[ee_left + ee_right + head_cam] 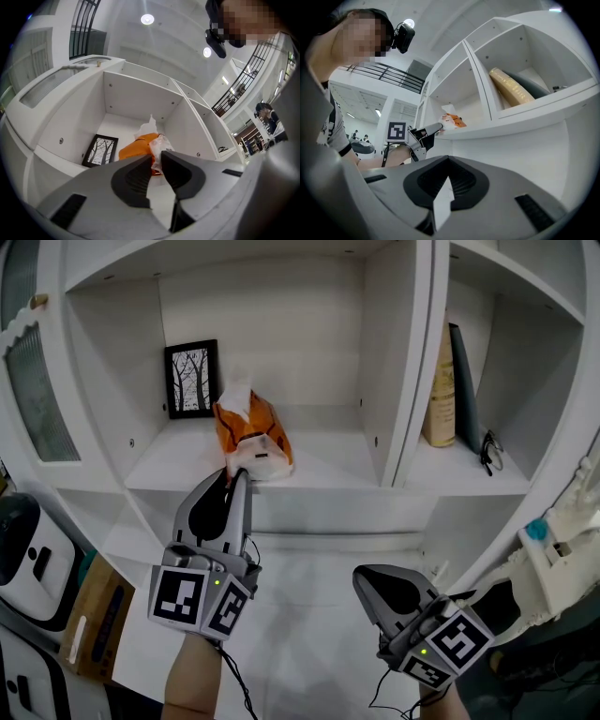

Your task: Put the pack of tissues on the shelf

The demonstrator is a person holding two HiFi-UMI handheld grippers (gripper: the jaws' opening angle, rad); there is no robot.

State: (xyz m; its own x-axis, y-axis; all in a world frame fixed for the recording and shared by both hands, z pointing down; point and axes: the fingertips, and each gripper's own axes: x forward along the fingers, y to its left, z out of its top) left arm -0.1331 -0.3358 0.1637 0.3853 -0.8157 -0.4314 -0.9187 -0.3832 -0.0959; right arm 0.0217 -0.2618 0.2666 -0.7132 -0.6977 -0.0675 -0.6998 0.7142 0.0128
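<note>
In the head view, the orange, soft plastic-wrapped pack of tissues stood on the board of the white wooden shelf, in the left compartment just beside a black-framed picture of bare trees. The left hand-held gripper reached its tips to the pack's near, whitish end. The right hand-held gripper hung low and well apart from the shelf. In the left gripper view, the left hand-held gripper was pinching the crinkled white film at that near end, with the orange body beyond and the picture to its left. Releasing well probably meant letting the pack settle on the board, spreading the jaws clear of the film, and then drawing straight back, so the wrapper would not snag and drag the pack off the edge or into the picture. In the right gripper view, the right hand-held gripper had its jaws pressed together on nothing. The pack showed far off on the shelf, and a tan book leaned in the next compartment.
</note>
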